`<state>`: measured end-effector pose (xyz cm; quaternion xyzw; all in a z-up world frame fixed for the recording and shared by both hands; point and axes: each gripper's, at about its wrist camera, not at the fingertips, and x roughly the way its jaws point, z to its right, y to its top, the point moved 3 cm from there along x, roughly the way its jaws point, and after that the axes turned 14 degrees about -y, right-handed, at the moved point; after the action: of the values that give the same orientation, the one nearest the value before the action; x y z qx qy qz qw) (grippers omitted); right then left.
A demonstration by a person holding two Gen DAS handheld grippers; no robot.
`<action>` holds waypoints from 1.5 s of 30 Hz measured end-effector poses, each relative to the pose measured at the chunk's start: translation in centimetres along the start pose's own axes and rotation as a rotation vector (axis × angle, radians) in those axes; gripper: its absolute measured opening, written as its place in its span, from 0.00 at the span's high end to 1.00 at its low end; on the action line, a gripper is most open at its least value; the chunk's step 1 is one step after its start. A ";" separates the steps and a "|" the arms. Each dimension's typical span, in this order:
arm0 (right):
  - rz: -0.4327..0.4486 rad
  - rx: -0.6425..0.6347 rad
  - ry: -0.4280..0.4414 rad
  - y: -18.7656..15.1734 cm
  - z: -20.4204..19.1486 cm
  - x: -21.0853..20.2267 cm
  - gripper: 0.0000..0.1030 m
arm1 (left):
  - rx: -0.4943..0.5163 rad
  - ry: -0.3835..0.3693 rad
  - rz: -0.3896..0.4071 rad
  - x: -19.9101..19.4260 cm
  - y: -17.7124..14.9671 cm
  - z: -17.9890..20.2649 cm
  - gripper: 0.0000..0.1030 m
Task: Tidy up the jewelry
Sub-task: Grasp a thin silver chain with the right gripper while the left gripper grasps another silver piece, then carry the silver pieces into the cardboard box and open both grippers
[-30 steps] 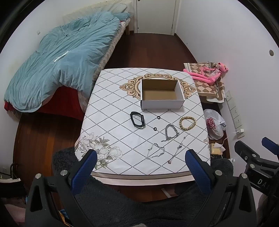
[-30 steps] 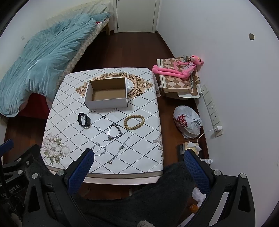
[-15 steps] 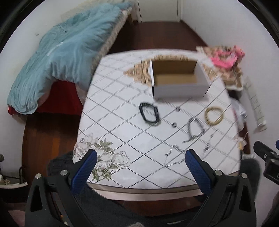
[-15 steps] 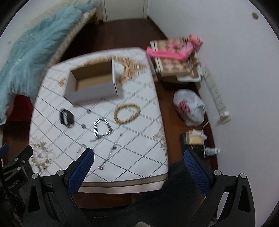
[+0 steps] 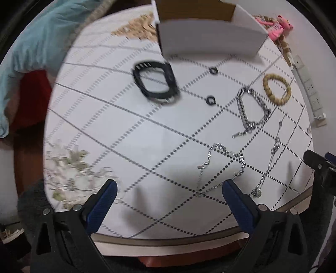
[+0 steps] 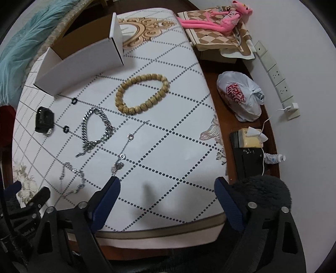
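An open white cardboard box (image 5: 210, 37) (image 6: 84, 61) stands at the far side of the table. In front of it lie a black band (image 5: 156, 83) (image 6: 44, 119), two small black rings (image 5: 210, 100) (image 6: 66, 129), a silver chain bracelet (image 5: 252, 109) (image 6: 97, 128), a wooden bead bracelet (image 5: 276, 89) (image 6: 142, 93), a thin silver chain (image 5: 220, 166) (image 6: 72, 178) and a long thin necklace (image 5: 271, 155) (image 6: 128, 142). My left gripper (image 5: 168, 189) is open and empty over the table's near edge. My right gripper (image 6: 167, 187) is open and empty, near the long necklace.
The table (image 6: 172, 147) has a white diamond-pattern cloth. A bed with a teal duvet (image 5: 31, 42) is to the left. To the right on the floor are a white plastic bag (image 6: 241, 98), a pink plush toy (image 6: 214, 19) on a checked cushion, and a power strip (image 6: 279, 84).
Both grippers have moved forward and down toward the table, so the jewelry looks much closer. Both stay open and empty.
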<state>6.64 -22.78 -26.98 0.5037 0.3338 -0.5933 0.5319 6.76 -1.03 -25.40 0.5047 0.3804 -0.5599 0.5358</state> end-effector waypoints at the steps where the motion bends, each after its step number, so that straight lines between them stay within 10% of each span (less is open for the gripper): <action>1: -0.007 0.000 -0.002 -0.1 -0.1 0.4 0.16 | 0.004 -0.009 -0.008 0.5 0.0 0.1 0.12; 7: -0.011 0.004 -0.003 -0.2 -0.1 1.4 0.18 | 0.054 -0.081 -0.004 2.1 0.6 2.0 0.18; 12: -0.017 0.015 -0.005 -0.2 0.2 1.7 0.19 | 0.150 -0.069 0.033 2.3 0.7 3.9 0.54; 14: -0.018 0.017 -0.007 -0.2 0.3 1.8 0.21 | 0.173 -0.077 0.047 2.0 0.8 4.5 0.95; 15: -0.020 0.019 -0.009 -0.3 0.3 1.9 0.23 | 0.173 -0.097 0.043 1.9 0.9 4.5 0.98; 36: -0.038 -0.044 0.175 -1.9 -3.3 0.3 0.29 | 0.097 -0.192 0.221 -5.8 0.9 0.7 1.00; 45: -0.020 -0.177 0.179 -4.9 -8.4 0.5 0.53 | 0.060 -0.188 0.203 -5.7 -1.2 -1.4 1.00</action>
<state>3.95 -14.10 -30.40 0.5024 0.4358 -0.5196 0.5363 5.34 1.70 -20.25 0.5018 0.2587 -0.5584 0.6078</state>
